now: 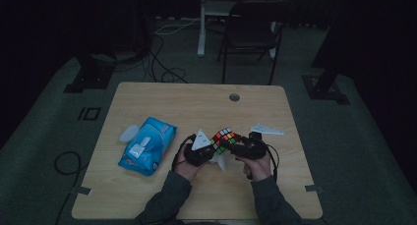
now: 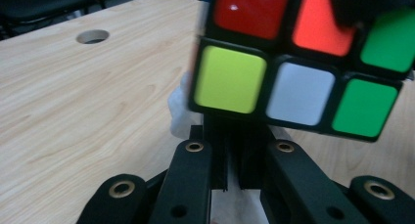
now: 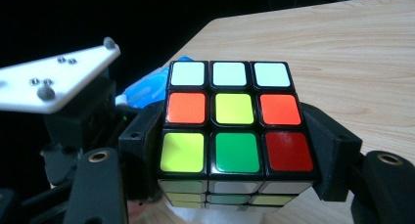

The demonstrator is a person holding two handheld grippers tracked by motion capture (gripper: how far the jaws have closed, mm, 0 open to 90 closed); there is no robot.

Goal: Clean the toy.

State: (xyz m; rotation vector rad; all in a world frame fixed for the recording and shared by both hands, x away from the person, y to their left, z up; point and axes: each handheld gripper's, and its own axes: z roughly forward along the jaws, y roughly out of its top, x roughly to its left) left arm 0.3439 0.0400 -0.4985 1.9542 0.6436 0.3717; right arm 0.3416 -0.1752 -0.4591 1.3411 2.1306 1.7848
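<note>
A scrambled colour cube hangs above the middle of the wooden table. My right gripper is shut on the cube, one jaw on each side of it. My left gripper comes in from the left. Its jaws stand almost together under the cube, and a white tissue shows in the gap and beside them. The tissue hangs below the cube between both hands. The left gripper's grey plate is close at the left in the right gripper view.
A blue pack of wipes lies left of the hands, with a pale round lid beside it. A white flat piece rests on the table to the right. A cable hole is at the far edge. A chair stands behind.
</note>
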